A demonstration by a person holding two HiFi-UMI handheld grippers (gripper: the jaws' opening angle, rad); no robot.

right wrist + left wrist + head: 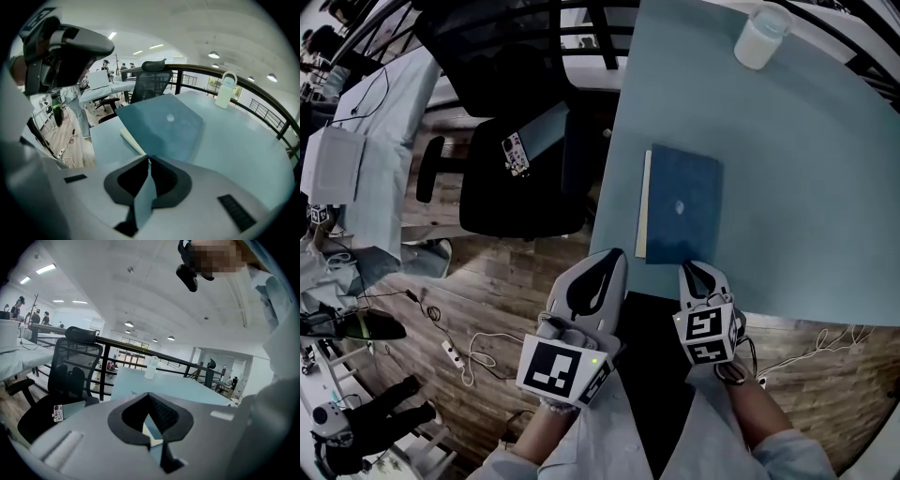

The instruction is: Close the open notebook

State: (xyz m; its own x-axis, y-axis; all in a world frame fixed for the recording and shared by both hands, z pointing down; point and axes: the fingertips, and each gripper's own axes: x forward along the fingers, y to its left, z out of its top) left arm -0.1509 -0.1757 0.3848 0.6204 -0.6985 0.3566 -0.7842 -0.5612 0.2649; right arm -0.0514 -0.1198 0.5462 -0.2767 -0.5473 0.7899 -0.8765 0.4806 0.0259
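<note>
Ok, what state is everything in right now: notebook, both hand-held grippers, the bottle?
notebook: blue cover almost down over the pages, not yet flat.
right hand-held gripper: shut on the notebook's cover at its near edge.
left hand-held gripper: shut, nothing in it, by the near edge of the table.
bottle: upright, far side of the table.

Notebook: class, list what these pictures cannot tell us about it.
- Notebook pages: in the head view the blue cover hides all but a pale edge.
- Left gripper view: the notebook is mostly blocked by the left gripper's own body.
- Pale mark on the cover: too small to read in any view.
</note>
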